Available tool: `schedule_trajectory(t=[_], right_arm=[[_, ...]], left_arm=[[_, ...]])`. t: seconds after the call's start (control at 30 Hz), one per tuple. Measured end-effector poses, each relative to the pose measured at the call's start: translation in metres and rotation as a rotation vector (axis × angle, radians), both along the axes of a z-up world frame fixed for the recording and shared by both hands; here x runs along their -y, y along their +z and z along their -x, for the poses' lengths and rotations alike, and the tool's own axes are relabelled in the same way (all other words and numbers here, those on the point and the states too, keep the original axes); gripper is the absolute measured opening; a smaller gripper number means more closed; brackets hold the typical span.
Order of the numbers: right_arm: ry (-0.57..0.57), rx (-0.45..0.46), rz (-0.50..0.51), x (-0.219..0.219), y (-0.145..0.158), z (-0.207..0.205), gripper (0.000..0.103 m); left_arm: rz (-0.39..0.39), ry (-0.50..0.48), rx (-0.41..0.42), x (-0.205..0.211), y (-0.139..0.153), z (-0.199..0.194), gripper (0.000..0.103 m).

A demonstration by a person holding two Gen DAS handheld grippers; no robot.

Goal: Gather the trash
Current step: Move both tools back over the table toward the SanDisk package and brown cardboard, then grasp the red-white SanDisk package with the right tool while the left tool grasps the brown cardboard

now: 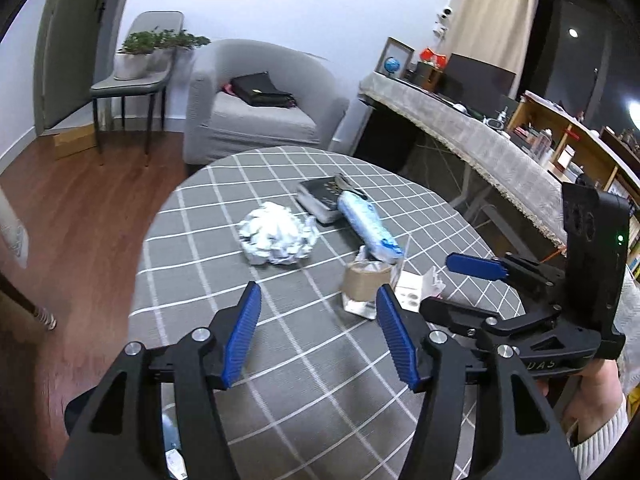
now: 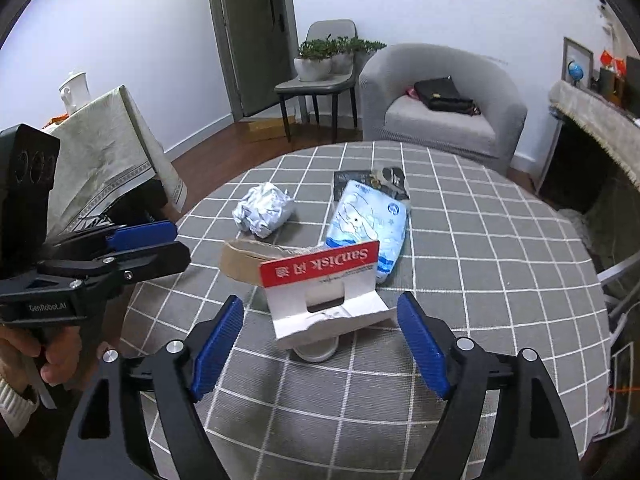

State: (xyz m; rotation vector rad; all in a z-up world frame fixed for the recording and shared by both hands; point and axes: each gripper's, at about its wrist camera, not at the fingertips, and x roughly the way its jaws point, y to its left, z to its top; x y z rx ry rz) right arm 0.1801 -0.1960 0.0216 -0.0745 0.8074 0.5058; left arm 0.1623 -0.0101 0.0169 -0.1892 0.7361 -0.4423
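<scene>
On the round table with a grey checked cloth [image 2: 480, 240] lie a crumpled silvery paper ball [image 1: 276, 238] [image 2: 262, 208], a blue-and-white plastic packet [image 1: 368, 226] [image 2: 370, 226], a torn brown cardboard box [image 1: 366, 280] [image 2: 244, 260] and a red-and-white SanDisk card package [image 2: 324, 292] [image 1: 412, 292]. My right gripper [image 2: 320, 300] [image 1: 436, 284] is open, and the package's white lower part sits between its fingertips without touching the pads. My left gripper [image 1: 319, 292] [image 2: 180, 242] is open above bare cloth, with the cardboard box just past its right fingertip.
A dark booklet [image 1: 320, 198] lies under the far end of the packet. A small white round lid [image 2: 316, 350] sits under the card package. Beyond the table stand a grey armchair [image 2: 440, 120] and a chair with potted plants [image 2: 320, 64]. A cloth-covered desk [image 1: 480, 140] runs along the right.
</scene>
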Motion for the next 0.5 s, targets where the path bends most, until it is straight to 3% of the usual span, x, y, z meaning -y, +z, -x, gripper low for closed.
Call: schedule_trajectory(t=[0.2, 0.33, 0.5], right_arm=[[0.032, -0.05, -0.004, -0.002, -0.01, -0.005, 0.08], [0.028, -0.047, -0.014, -0.005, -0.011, -0.005, 0.08], [0.015, -0.043, -0.009, -0.007, -0.011, -0.008, 0.081]], left_arm=[[0.07, -0.028, -0.048, 0.011, -0.007, -0.012, 0.062], [0.066, -0.038, -0.05, 0.015, -0.01, -0.012, 0.062], [0.167, -0.012, -0.085, 0.011, -0.014, -0.02, 0.061]])
